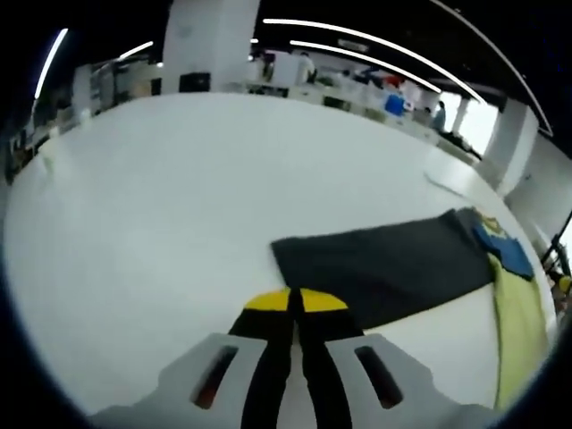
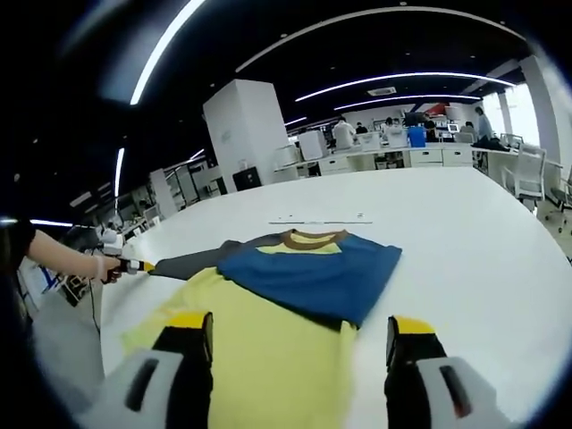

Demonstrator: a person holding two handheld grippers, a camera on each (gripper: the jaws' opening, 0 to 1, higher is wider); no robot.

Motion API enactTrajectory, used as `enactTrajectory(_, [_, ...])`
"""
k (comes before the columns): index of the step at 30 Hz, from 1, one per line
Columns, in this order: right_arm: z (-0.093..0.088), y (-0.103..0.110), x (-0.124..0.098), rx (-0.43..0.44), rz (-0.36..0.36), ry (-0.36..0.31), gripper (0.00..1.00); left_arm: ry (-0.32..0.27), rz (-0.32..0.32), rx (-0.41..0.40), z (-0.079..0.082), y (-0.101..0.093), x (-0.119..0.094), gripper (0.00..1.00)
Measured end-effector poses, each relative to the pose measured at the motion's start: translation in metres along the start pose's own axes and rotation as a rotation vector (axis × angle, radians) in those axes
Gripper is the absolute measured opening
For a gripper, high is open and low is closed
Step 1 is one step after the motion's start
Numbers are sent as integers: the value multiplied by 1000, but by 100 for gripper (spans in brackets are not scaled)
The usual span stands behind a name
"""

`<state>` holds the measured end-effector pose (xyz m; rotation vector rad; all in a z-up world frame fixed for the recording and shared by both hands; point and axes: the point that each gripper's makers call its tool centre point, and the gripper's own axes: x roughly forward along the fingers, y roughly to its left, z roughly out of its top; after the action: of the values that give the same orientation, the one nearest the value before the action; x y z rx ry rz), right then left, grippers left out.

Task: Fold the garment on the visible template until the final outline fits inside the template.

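Left claw (image 1: 296, 302) is closed near the shirt's (image 2: 295, 295) grey sleeve (image 1: 384, 264); right claw (image 2: 302, 329) gapes wide above the shirt on the surface (image 2: 465, 241).

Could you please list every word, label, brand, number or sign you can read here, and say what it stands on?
None can be read.
The garment carries plain colour blocks, no print.
The thin strip on the table behind it may bear marks, too small to read.
The claws carry no lettering.

The left gripper view looks low across the white tabletop (image 1: 179, 206) from the shirt's (image 1: 393, 264) grey sleeve. The right gripper view faces that shirt from its hem, close; both share it.
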<state>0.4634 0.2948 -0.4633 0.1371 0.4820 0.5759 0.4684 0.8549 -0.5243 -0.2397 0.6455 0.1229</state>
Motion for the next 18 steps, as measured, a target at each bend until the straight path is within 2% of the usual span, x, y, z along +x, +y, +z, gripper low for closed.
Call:
enactTrajectory(8, [-1,-9,-3,5,-9,0,78,-37,34,-48,13,12,-4,0])
enactTrajectory(11, [0,-9,-4,8,-8,-2,78,-39,35,-39,20,18,1,0])
enactTrajectory(15, [-1,-9,-6,4,-12,0,78,-76,29,-66,45,28,5,0])
enactTrajectory(18, [-1,-11,-7,4,-16,-2,78,-107,11,-78,62,26,4,0])
